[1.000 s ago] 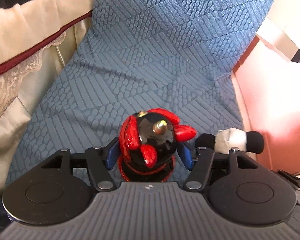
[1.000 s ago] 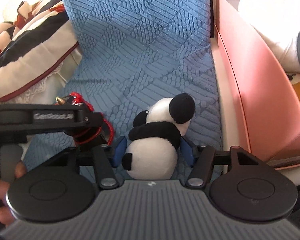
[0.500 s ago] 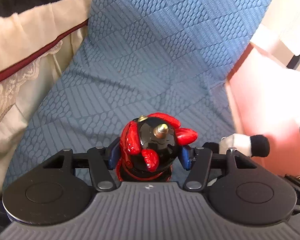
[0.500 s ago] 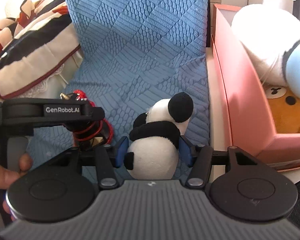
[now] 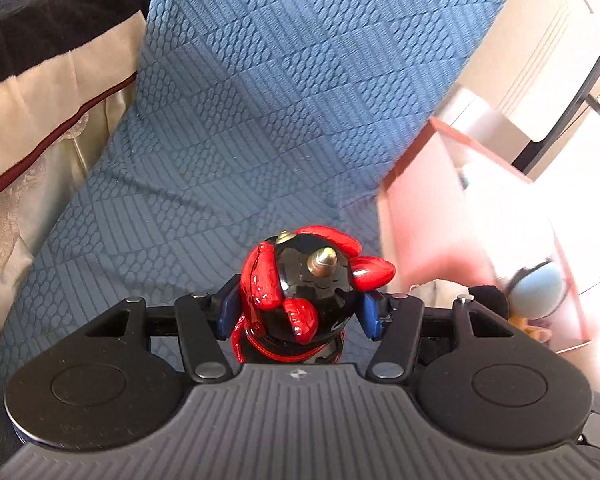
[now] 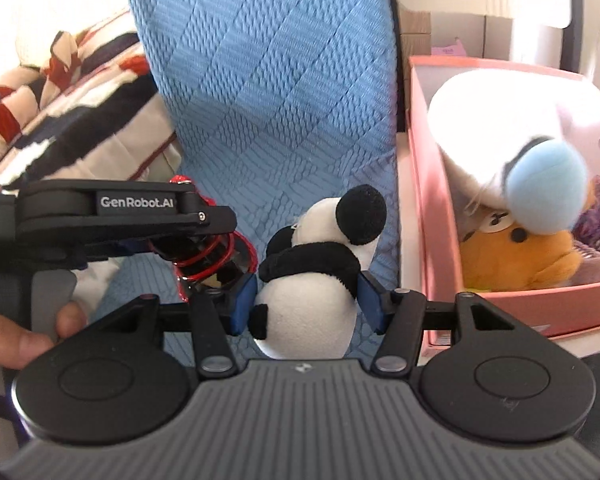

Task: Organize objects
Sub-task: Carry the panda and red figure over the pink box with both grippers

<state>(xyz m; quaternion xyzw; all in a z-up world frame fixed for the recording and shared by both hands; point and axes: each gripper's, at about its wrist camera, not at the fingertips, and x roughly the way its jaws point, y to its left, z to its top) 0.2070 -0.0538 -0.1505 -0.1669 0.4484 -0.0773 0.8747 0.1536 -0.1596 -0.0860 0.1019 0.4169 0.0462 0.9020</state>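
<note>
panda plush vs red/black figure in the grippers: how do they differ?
Surface: the panda plush is soft, matte black and white; the red-and-black figure is hard and glossy with a metal stud on top.
Holder: the right gripper clamps the panda; the left gripper clamps the figure.
Position: the panda sits nearer the pink box.
Shared: both are pinched between blue pads, above the blue cover.
</note>
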